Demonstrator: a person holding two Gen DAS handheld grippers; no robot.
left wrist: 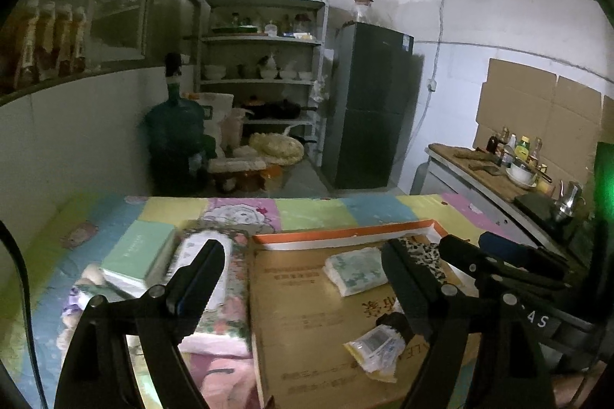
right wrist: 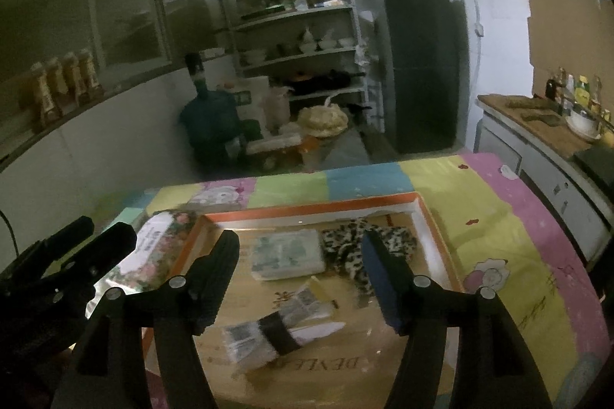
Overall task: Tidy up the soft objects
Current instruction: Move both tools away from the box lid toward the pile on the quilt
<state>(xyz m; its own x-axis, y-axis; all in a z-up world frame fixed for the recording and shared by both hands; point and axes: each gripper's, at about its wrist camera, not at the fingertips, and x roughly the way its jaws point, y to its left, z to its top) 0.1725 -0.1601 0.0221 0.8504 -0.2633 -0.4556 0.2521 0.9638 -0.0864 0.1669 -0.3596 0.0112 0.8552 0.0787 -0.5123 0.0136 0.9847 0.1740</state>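
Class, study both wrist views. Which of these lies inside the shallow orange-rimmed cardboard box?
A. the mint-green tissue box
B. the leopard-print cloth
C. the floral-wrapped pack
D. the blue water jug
B: the leopard-print cloth lies on the floor of the cardboard box, in its far right corner beside the green-patterned tissue pack.

Left tool (left wrist: 303, 274): jaws spread wide, nothing between the pads, pointed forward and tilted downward. Right tool (right wrist: 303, 270): jaws apart, nothing gripped, same downward tilt. Positioned side by side, close together, not touching.
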